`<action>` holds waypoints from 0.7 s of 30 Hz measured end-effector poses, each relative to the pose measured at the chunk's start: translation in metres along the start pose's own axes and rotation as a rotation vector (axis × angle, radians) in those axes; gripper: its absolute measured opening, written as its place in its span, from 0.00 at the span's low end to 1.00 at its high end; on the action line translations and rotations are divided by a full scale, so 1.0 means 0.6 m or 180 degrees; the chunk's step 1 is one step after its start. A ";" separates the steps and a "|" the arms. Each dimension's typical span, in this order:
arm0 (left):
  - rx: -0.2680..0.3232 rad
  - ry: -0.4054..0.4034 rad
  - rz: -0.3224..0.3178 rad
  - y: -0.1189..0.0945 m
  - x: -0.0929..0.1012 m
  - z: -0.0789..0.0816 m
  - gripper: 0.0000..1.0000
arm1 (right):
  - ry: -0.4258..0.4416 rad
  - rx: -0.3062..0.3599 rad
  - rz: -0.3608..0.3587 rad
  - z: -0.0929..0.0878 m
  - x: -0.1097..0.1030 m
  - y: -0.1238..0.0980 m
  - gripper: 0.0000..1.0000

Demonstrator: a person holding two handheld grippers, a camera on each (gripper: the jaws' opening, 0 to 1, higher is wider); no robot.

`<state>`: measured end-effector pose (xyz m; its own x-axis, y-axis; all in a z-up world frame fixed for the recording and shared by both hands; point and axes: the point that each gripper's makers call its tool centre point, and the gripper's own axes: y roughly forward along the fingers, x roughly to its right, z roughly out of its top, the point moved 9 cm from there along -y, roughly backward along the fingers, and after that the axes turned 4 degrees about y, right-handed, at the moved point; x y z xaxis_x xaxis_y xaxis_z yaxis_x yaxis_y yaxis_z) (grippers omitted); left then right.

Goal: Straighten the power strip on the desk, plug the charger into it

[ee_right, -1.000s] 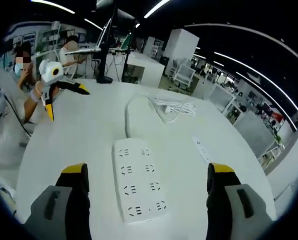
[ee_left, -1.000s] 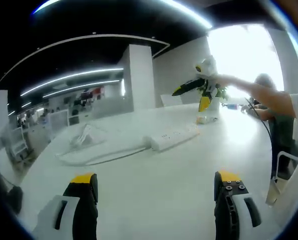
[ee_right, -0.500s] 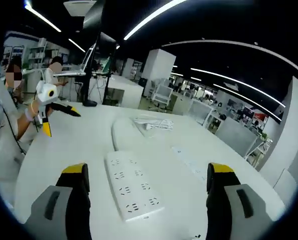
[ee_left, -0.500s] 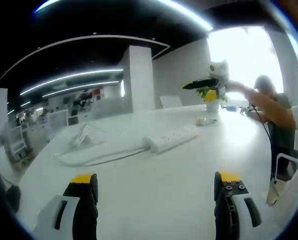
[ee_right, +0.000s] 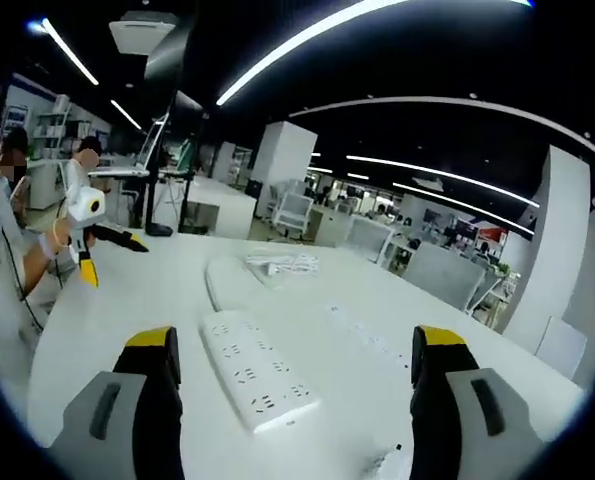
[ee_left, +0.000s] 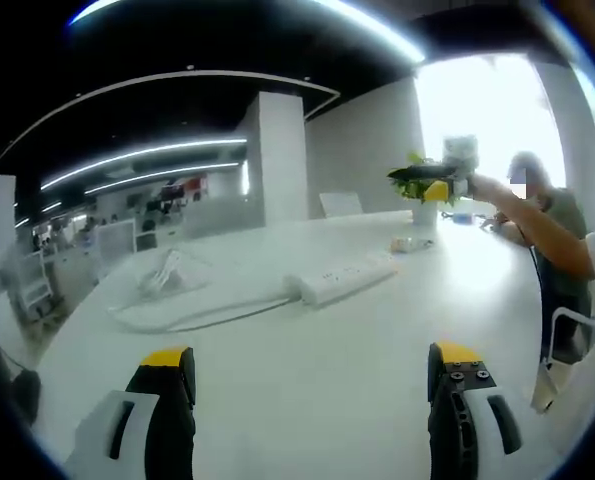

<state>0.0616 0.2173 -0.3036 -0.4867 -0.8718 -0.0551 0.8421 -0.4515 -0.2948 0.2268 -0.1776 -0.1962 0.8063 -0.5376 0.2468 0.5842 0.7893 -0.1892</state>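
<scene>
Over the white desk [ee_right: 127, 310], my right gripper [ee_right: 292, 385] hangs with jaws apart and empty, the power strip [ee_right: 256, 368] lying just ahead between them. Its cord [ee_right: 217, 280] runs back to a coil [ee_right: 282, 263], blurred by distance. My left gripper [ee_left: 312, 395], likewise spread and empty, sees the strip [ee_left: 345, 277] side-on and farther off. Another person's gripper [ee_left: 432, 178] hovers beyond, smeared by glare; its jaws are unreadable.

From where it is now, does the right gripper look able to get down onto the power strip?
Probably yes. The right gripper hangs open above the desk, and the power strip lies flat between and just beyond its jaws, with nothing on the bare surface between them. Its coiled cord lies farther off, out of the way.
</scene>
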 end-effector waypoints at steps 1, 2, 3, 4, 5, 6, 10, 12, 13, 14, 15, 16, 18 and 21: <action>0.0001 0.0000 -0.0003 0.000 0.000 0.000 0.99 | 0.0023 0.0031 -0.0031 -0.001 0.000 -0.004 0.95; 0.0010 0.0000 -0.0004 0.000 0.000 0.000 0.99 | 0.0024 0.0136 -0.0077 -0.001 -0.003 -0.009 0.95; 0.0014 -0.0004 -0.0004 0.000 0.000 0.001 0.99 | 0.0062 0.0173 -0.0157 -0.003 0.000 -0.013 0.95; 0.0016 -0.0007 -0.0004 0.000 0.000 0.001 0.99 | 0.0091 0.0157 -0.0194 -0.007 0.002 -0.017 0.95; 0.0016 -0.0006 -0.0005 0.000 0.000 0.001 0.99 | 0.0123 0.0171 -0.0224 -0.009 0.003 -0.020 0.95; 0.0013 -0.0007 -0.0006 0.001 0.000 0.000 0.99 | 0.0166 0.0204 -0.0248 -0.013 0.003 -0.022 0.95; 0.0010 -0.0002 -0.0019 0.002 -0.001 0.001 0.99 | 0.0232 0.0223 -0.0367 -0.027 0.002 -0.031 0.96; 0.0020 -0.0004 -0.0028 0.003 -0.001 0.001 0.99 | 0.0248 0.0241 -0.0469 -0.035 -0.001 -0.036 0.98; 0.0026 -0.0012 -0.0036 0.003 -0.001 0.001 0.99 | 0.0257 0.0243 -0.0507 -0.037 -0.003 -0.037 0.99; 0.0032 -0.0022 -0.0047 0.003 -0.002 0.001 0.99 | 0.0275 0.0266 -0.0546 -0.039 -0.004 -0.039 1.00; 0.0041 -0.0033 -0.0054 0.004 -0.002 0.001 0.99 | 0.0288 0.0289 -0.0548 -0.041 -0.005 -0.041 1.00; 0.0046 -0.0040 -0.0056 0.004 -0.002 0.001 0.99 | 0.0314 0.0317 -0.0541 -0.042 -0.007 -0.042 1.00; 0.0042 -0.0045 -0.0058 0.004 -0.002 0.000 0.99 | 0.0342 0.0333 -0.0557 -0.045 -0.011 -0.042 1.00; 0.0044 -0.0042 -0.0059 0.004 -0.001 0.000 0.99 | 0.0364 0.0341 -0.0589 -0.049 -0.012 -0.044 1.00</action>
<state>0.0642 0.2166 -0.3042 -0.4992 -0.8657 -0.0370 0.8361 -0.4701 -0.2826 0.2082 -0.2031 -0.2208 0.6953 -0.7012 0.1574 0.7146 0.6980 -0.0472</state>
